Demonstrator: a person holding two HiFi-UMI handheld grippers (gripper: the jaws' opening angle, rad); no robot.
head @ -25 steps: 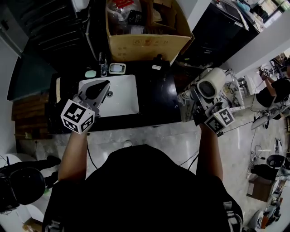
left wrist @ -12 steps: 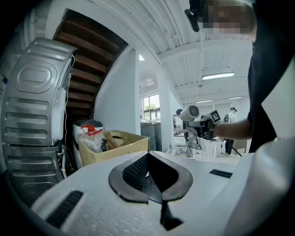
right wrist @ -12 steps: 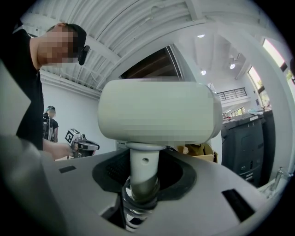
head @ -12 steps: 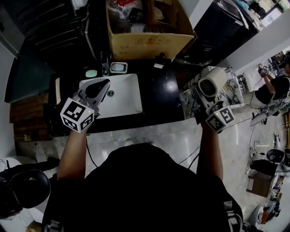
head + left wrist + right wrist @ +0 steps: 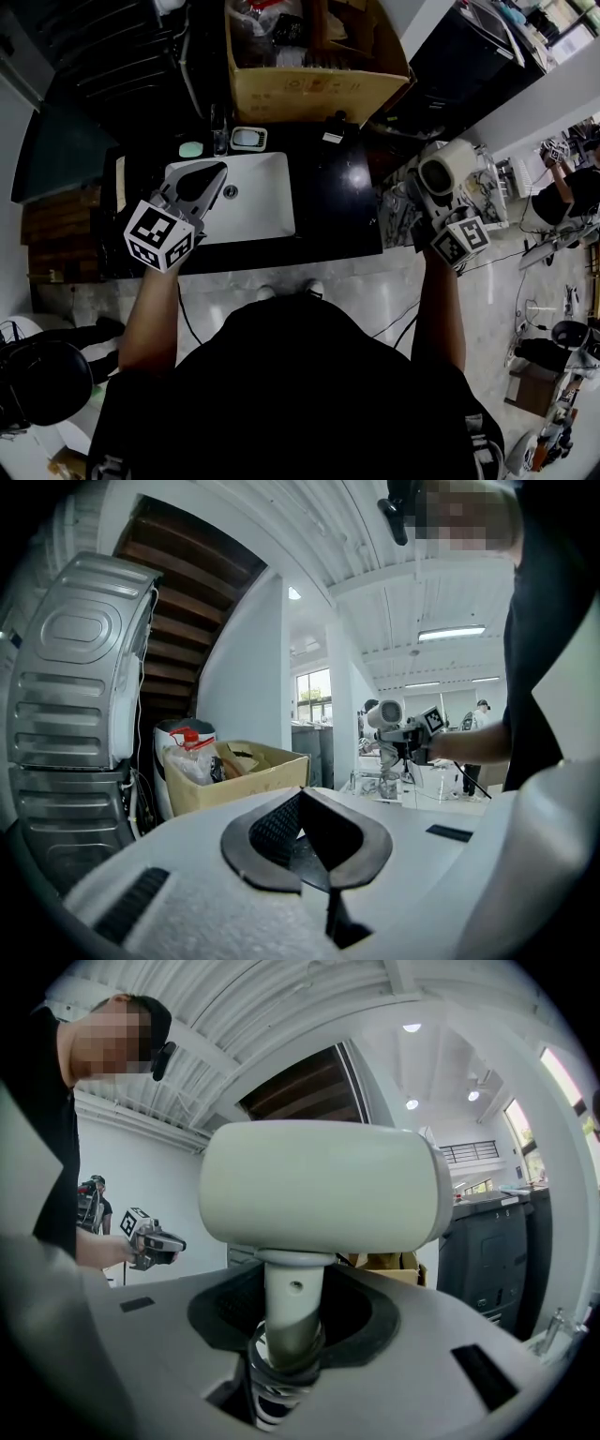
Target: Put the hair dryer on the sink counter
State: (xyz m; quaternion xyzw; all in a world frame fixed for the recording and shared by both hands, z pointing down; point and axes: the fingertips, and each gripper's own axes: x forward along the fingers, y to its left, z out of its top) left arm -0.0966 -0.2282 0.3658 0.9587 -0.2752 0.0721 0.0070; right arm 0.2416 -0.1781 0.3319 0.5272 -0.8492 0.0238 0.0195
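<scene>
**hair dryer held clear of the worktop's right end**

right hand-held gripper [image 5: 286, 1335] is clamped on the handle [image 5: 291, 1297] of the hair dryer [image 5: 319, 1185], barrel up. in the head view the dryer [image 5: 442, 171] hangs off the right end of the black worktop [image 5: 342, 202], not over it. left hand-held gripper [image 5: 212, 175] hovers above the sink basin [image 5: 258, 206], pads pressed together with nothing between them.

handling, as judged: hard, smooth plastic shell, stiff, likely light but top-heavy, with a broad barrel on a narrow stalk, so it will want to swing. the handle is the right place to grip, low down, just above the ribbed cord sleeve [image 5: 277, 1387]. a glossy surface may slip under a loose pinch.

against a second ago: little change. the dryer has stayed to the right of the worktop edge, drifting a touch further right – no nearer the basin. the left hand-held gripper has kept its place.
</scene>
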